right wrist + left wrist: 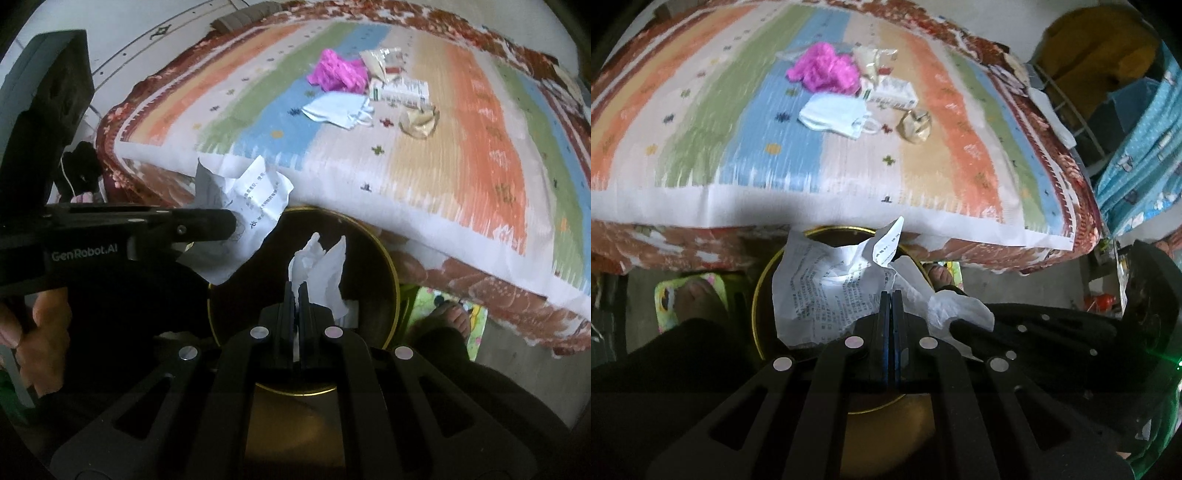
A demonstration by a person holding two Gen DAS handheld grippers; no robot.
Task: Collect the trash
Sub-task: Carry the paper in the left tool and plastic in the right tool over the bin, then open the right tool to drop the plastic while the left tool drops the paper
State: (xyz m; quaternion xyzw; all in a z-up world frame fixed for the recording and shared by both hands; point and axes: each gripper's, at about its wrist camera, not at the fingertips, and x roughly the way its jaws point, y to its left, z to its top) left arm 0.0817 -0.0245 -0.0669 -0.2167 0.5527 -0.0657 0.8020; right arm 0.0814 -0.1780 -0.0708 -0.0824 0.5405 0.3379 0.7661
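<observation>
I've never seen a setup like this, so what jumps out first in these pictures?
Two crumpled papers hang over a round dark gold-rimmed bin on the floor: a printed white leaflet pinched in the left hand-held gripper, and a white tissue in the right hand-held gripper. Behind, on the striped multicoloured bedspread, a bright magenta crumpled wad lies among other litter.

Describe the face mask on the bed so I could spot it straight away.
Look at the striped bedspread, at the litter near its middle. The face mask lies just below the pink tuft, nearest the bed's front edge. It alone is flat, pale blue-white, with ear loops.
</observation>
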